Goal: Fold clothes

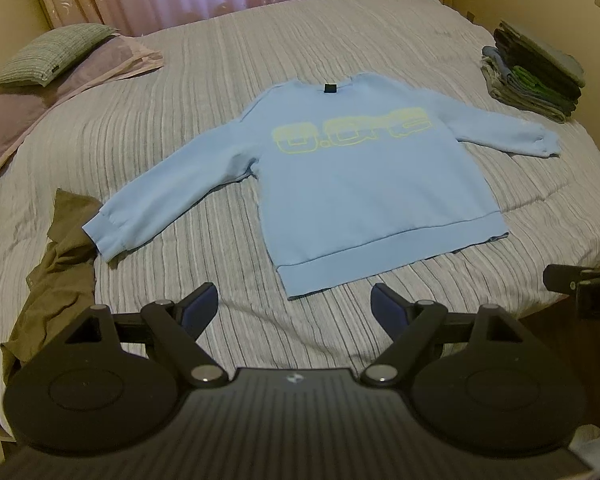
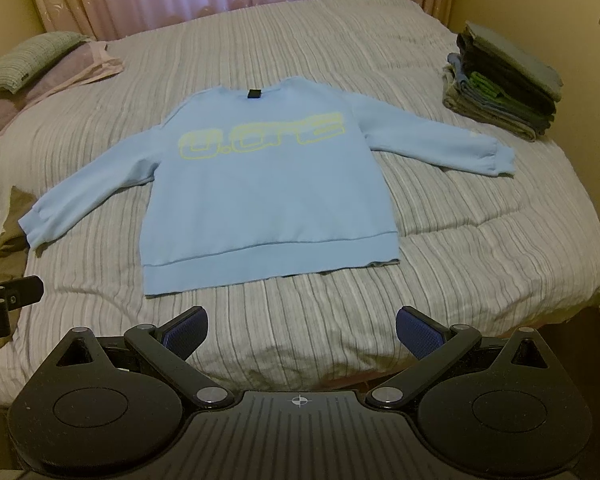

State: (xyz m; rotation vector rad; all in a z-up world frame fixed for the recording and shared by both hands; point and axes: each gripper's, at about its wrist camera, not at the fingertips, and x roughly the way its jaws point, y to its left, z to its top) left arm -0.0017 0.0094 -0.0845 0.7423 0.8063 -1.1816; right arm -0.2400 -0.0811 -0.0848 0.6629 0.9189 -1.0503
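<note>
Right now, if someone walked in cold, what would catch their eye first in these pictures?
The light blue sweatshirt with yellow-green lettering, spread flat with sleeves out in the middle of the striped bedspread. Next, the stack of folded clothes at the bed's far right corner, and a crumpled olive garment at the near left edge. Both tools, left and right, hover open at the near edge.

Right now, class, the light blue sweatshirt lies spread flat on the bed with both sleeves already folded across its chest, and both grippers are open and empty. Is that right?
Not quite. The light blue sweatshirt does lie flat on the bed, but both sleeves stretch outward to the sides, unfolded, as the right wrist view shows. The left gripper and right gripper are indeed open and empty.
</note>
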